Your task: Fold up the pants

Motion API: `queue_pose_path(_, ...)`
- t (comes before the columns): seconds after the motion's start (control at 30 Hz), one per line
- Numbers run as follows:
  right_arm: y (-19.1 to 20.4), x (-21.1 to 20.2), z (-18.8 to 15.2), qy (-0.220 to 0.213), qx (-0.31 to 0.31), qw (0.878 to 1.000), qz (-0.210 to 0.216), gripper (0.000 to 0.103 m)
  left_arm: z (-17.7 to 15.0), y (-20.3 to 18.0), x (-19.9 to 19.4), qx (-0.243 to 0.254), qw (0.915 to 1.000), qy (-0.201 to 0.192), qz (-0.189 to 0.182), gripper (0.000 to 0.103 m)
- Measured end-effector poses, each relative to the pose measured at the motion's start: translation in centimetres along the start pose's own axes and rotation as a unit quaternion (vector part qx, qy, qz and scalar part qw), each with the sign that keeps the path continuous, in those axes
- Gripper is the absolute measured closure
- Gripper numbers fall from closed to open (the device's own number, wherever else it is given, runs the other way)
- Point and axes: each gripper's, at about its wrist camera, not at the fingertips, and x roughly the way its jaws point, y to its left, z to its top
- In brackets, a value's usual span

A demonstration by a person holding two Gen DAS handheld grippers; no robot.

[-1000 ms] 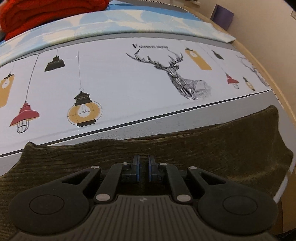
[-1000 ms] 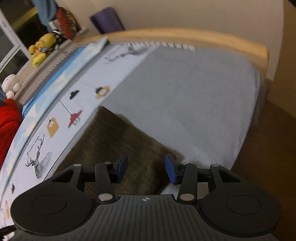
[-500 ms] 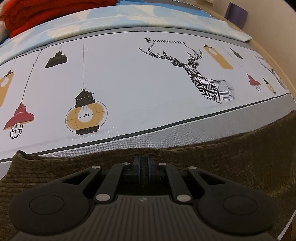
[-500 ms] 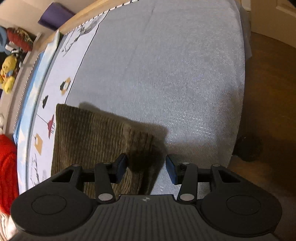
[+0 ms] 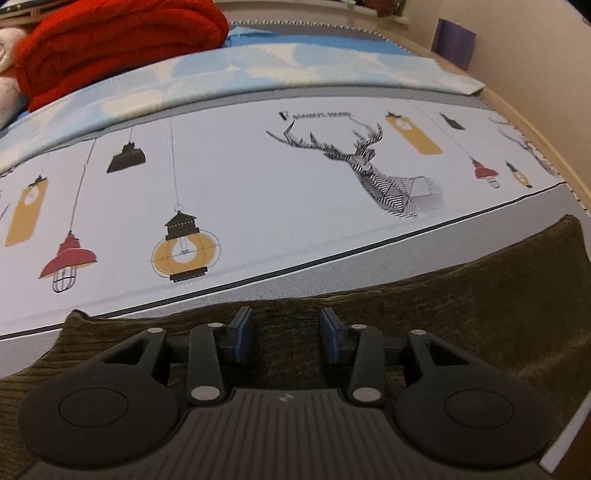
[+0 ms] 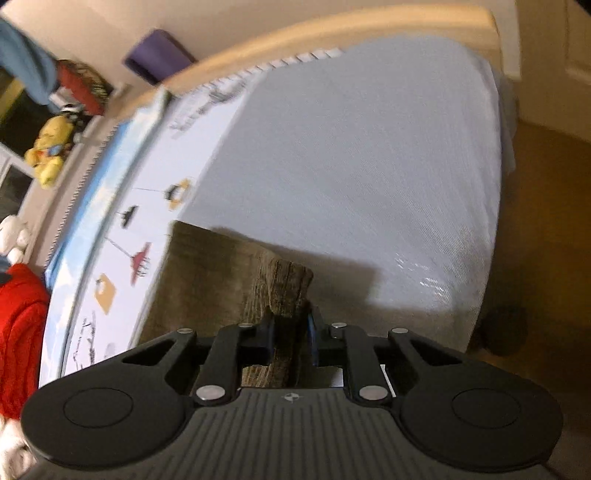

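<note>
The pants (image 5: pixel 461 314) lie flat along the near edge of the bed (image 6: pixel 369 166), their end by its near corner. The right gripper (image 6: pixel 290 332) has just been closing and now pinches that raised end; the left gripper (image 5: pixel 286 332) has just been opening, cloth between its jaws but unpressed. A fold seems starting: next, carry the end over

Ahead of your left gripper (image 5: pixel 286 334) the printed bedsheet (image 5: pixel 258 184) lies flat and bare, open room up to the folded blue blanket (image 5: pixel 258 70) and the red knit pile (image 5: pixel 110 40) that block the far edge. Beside your right gripper (image 6: pixel 290 332), a raised fold of the brown pants (image 6: pixel 221 277) stands in the way on its left; to its right the grey bedsheet (image 6: pixel 369 166) is free up to the wooden bed frame (image 6: pixel 332 26).
</note>
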Motion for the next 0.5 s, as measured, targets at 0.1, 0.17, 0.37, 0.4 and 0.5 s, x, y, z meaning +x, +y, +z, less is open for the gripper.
queue_pose_path(0.1,1.6,-1.8,-0.9,-0.032,-0.041,0.999,0.007,0.086,-0.2,0.6,-1.4,-0.001,1.0,-0.003,-0.006,0.059)
queue_pose_path(0.17,3.0,-2.9,-1.8,-0.056,-0.071,0.996,0.011,0.086,-0.4,1.1,-2.5,0.001,0.9999,-0.008,-0.009,0.059)
queue_pose_path(0.37,8.8,-6.6,-5.5,-0.127,-0.177,0.976,0.029,0.087,-1.2,3.9,-6.2,0.004,0.9996,-0.025,-0.01,0.059)
queue_pose_path(0.4,10.2,-7.2,-6.6,-0.138,-0.203,0.969,0.037,0.087,-1.4,4.6,-6.9,0.0,0.9996,-0.028,-0.008,0.059)
queue_pose_path(0.5,14.3,-8.7,-10.7,-0.168,-0.282,0.942,0.072,0.087,-2.1,7.4,-9.4,-0.018,0.9991,-0.039,-0.001,0.059)
